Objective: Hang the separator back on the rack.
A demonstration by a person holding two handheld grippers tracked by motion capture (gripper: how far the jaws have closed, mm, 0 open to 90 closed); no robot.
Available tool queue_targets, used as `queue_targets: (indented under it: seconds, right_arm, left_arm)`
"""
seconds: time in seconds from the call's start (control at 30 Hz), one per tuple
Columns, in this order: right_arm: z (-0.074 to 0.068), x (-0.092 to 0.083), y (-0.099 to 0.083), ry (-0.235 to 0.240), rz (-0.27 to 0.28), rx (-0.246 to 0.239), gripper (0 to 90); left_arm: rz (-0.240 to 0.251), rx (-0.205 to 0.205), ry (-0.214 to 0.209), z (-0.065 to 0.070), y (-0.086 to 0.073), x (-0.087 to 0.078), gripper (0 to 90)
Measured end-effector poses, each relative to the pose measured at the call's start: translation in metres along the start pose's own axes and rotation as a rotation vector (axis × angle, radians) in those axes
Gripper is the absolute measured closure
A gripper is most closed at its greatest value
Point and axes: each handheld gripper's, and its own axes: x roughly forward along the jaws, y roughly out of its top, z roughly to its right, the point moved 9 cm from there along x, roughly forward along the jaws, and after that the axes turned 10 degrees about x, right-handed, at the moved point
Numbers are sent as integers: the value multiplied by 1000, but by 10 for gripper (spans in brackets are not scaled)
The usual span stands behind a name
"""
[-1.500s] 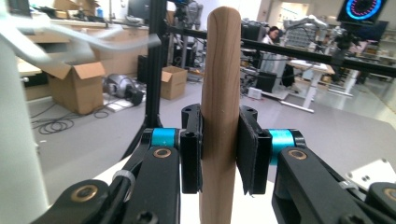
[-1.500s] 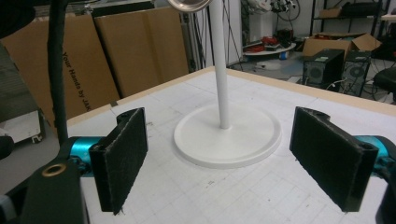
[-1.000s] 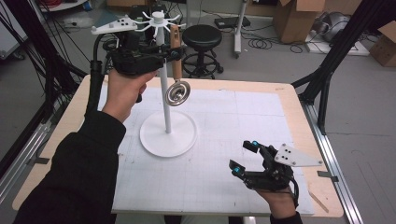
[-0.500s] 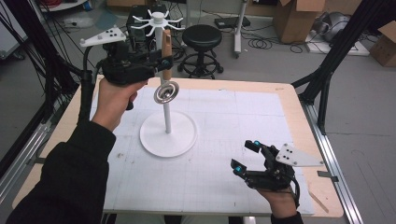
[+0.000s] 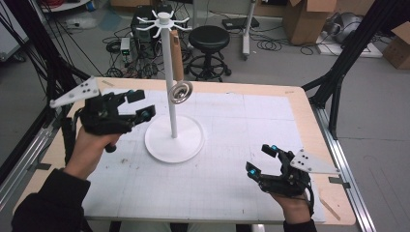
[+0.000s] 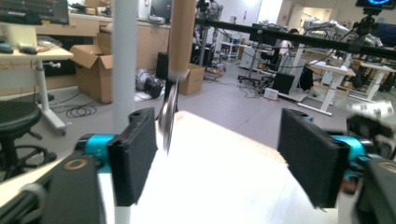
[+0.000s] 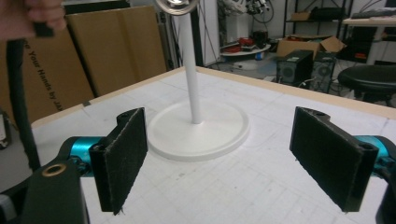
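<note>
The stand (image 5: 173,140) is white, a shiny silver strainer (image 5: 181,92) with a brown wooden handle hangs on it, the mat (image 5: 251,130) under the stand is white with thin grey lines.

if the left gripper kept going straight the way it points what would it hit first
Probably the white stand's pole, just inside the left gripper's open jaws, or the hanging metal utensil beside it. Nothing lies between the jaws; depth is hard to judge.

Stand (image 5: 174,140) mid-table (image 5: 270,121) — strainer (image 5: 181,92) hangs off it; left gripper (image 5: 140,104) just left, right gripper (image 5: 261,159) front-right.
</note>
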Motion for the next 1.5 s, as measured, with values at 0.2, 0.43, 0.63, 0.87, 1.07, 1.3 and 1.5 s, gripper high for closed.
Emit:
queue_targets:
  seconds: [0.2,0.43,0.63,0.87,1.07,1.3,1.5]
  right_arm:
    - [9,-4,-3,-35,6,-4,180]
    - [19,-12,-15,-87,-1,-10,180]
    - [25,-16,-21,-121,-1,-2,180]
    - [29,-19,-24,-156,10,9,180]
    - [32,-17,-29,-181,-3,4,180]
    - [32,-15,-31,-182,-15,6,180]
    - [35,-17,-30,-191,-8,10,180]
  left_arm:
    - [-13,-9,42,0,-41,-27,173]
    - [-49,4,86,0,-101,-57,180]
    - [-39,-19,118,-2,-123,-71,190]
    - [-54,-2,119,-3,-130,-74,197]
    - [-61,4,112,-2,-133,-74,196]
    - [-43,-12,133,-7,-132,-81,195]
    - [-37,-17,141,-8,-131,-84,195]
